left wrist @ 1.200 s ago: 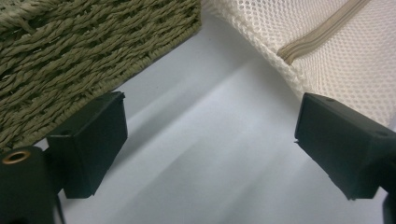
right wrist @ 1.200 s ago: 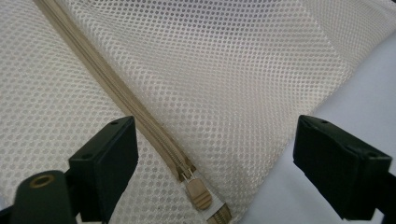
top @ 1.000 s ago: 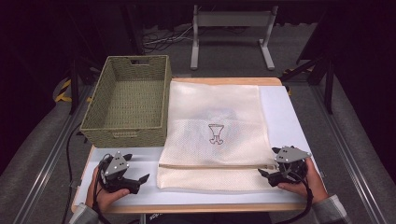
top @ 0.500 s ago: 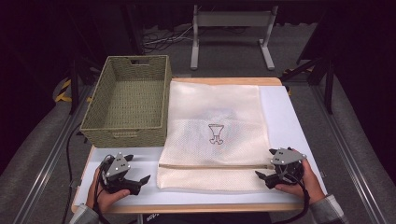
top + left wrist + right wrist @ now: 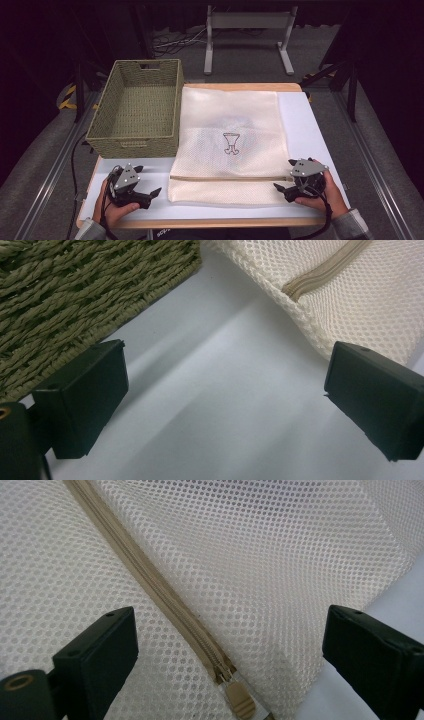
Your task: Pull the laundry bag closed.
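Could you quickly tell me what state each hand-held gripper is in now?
Left hand-held gripper: open, holding nothing.
Right hand-held gripper: open, over the mesh bag, holding nothing.

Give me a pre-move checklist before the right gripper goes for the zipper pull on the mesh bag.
1. Right gripper open: ok, jaws stand wide apart.
2. Zipper pull in sight between the jaws: ok, low in the right gripper view.
3. Zipper closed along its length: ok as far as visible.
4. Left gripper open and beside the mesh bag corner: ok, not touching it.
5. Bag lying flat on the table: ok.
6. Woven basket free to receive: ok, nothing visible inside.
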